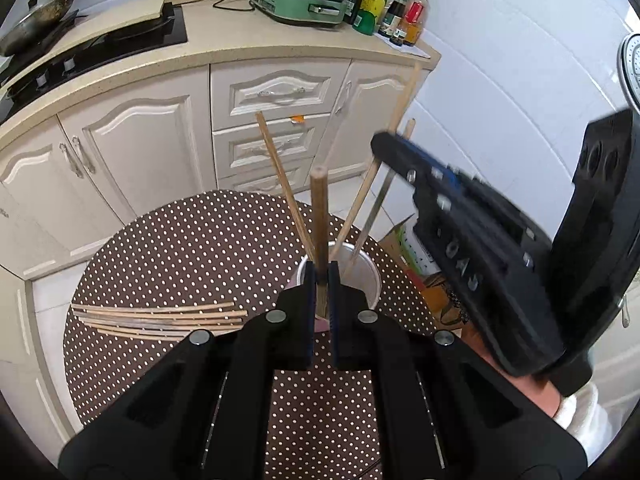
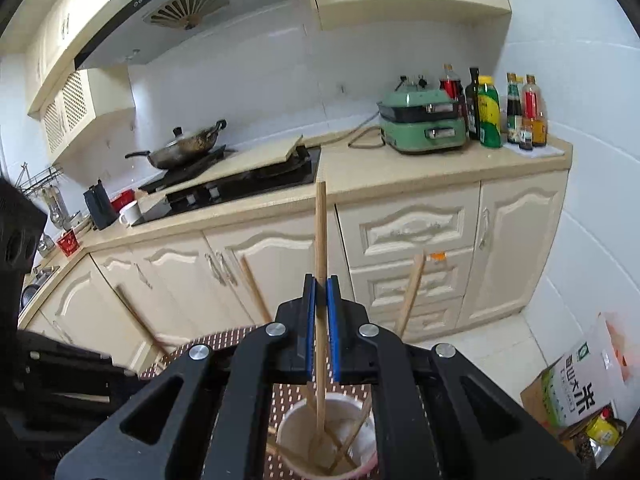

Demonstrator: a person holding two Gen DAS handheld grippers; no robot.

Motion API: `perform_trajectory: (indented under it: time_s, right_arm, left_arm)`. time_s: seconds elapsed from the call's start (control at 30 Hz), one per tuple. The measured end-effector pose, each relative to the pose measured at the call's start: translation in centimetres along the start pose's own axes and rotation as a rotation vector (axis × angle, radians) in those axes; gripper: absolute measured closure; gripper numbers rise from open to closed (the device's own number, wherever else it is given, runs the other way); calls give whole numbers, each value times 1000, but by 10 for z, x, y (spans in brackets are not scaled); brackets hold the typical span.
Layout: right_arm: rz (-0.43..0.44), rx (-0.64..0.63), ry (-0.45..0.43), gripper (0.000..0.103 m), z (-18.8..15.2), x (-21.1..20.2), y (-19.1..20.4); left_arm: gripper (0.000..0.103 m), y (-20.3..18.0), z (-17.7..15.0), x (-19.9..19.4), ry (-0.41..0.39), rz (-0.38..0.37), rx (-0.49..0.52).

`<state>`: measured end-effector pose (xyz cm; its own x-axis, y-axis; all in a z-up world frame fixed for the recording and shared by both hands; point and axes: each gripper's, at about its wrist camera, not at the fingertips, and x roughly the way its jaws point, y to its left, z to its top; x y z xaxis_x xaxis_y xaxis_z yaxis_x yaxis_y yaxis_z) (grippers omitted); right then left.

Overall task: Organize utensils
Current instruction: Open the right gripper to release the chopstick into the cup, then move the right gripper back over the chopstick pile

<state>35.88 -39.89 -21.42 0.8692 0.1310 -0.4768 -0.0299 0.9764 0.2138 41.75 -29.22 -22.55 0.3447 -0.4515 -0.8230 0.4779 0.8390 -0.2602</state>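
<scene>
Left wrist view has the left gripper (image 1: 321, 280) pinching a dark chopstick (image 1: 319, 216) that stands nearly upright in the cup (image 1: 370, 280). A few more chopsticks lean out of that cup at angles, and a bundle (image 1: 160, 320) lies flat on the dotted table (image 1: 180, 248), off to the left and apart from the cup. The right gripper (image 1: 384, 148) comes in from the right, up by the leaning sticks. In the right wrist view that gripper (image 2: 321, 308) is clamped on a pale chopstick (image 2: 320, 232) whose lower end sits down inside the cup (image 2: 288, 432), though the bottom's a bit blurry so I can't swear it's touching. Kitchen counter (image 2: 420, 172) and cabinets sit behind.
</scene>
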Motion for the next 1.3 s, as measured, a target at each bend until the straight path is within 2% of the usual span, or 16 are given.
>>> perform_trajectory:
  time_s: [0.2,0.4,0.47,0.6,0.77,1.3]
  right_arm:
    - [-13,16,52,98,-18,-6,2]
    - [-22,58,94,95,-28,-15,1]
    - [-20,78,102,95,-29,-19,0]
    - [-18,78,106,93,-32,-29,5]
    - [-19,88,96,81,-33,-43,10]
    - [-21,78,67,76,-36,-79,46]
  left_arm:
    - [95,-6,-7,-1,18,17,17]
    - [67,-10,-15,-9,-1,44,49]
    - [55,-7,-16,-13,-13,47,40]
    - [55,-6,-19,-21,-31,54,44]
    - [48,-3,-25,-29,-43,70,39]
    - [39,20,-50,-63,-92,107,12]
